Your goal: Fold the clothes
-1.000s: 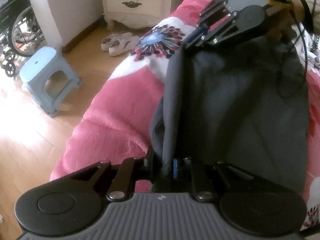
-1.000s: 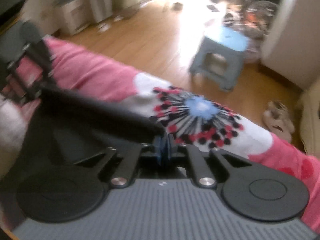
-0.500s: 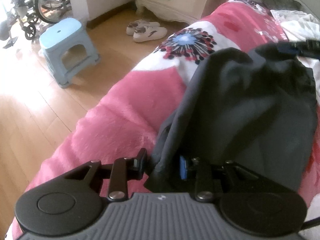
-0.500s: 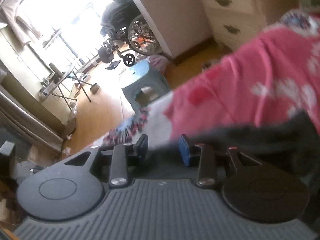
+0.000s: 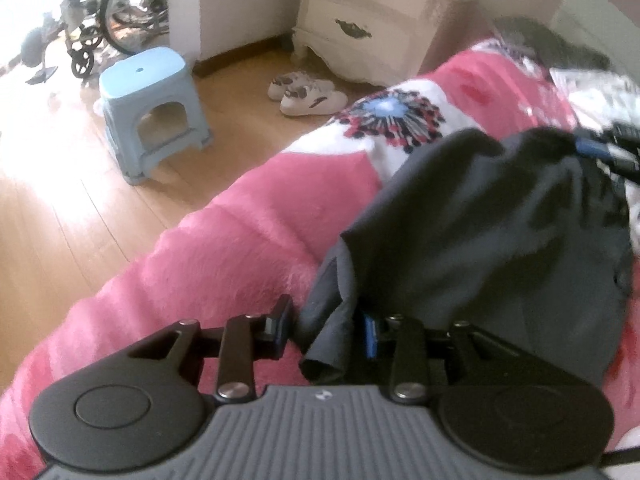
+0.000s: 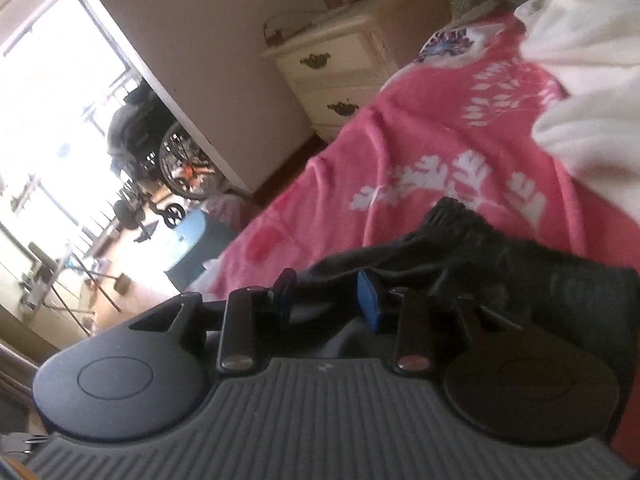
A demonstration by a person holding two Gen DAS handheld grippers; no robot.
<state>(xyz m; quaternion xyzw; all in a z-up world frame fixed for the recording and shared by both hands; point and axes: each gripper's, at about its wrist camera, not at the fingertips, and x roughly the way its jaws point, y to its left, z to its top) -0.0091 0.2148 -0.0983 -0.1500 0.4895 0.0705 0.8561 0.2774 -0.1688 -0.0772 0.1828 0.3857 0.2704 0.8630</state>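
Since a second earlier, left tongs (image 5: 326, 330) and right tongs (image 6: 326, 298) had parted wide, releasing the dark garment (image 5: 500, 240) onto the bed (image 5: 240, 248); fold apparently laid.

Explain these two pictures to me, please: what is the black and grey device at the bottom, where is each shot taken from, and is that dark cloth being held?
No robot here: a person holds a two-finger gripper in each hand, with a fisheye camera looking along its fingers. One picture comes from the left gripper, the other from the right gripper. A dark garment lies on a pink floral blanket covering a bed. Both sets of jaws stand apart with cloth between them, so neither clamps it now. On the floor stand a blue stool and white shoes.
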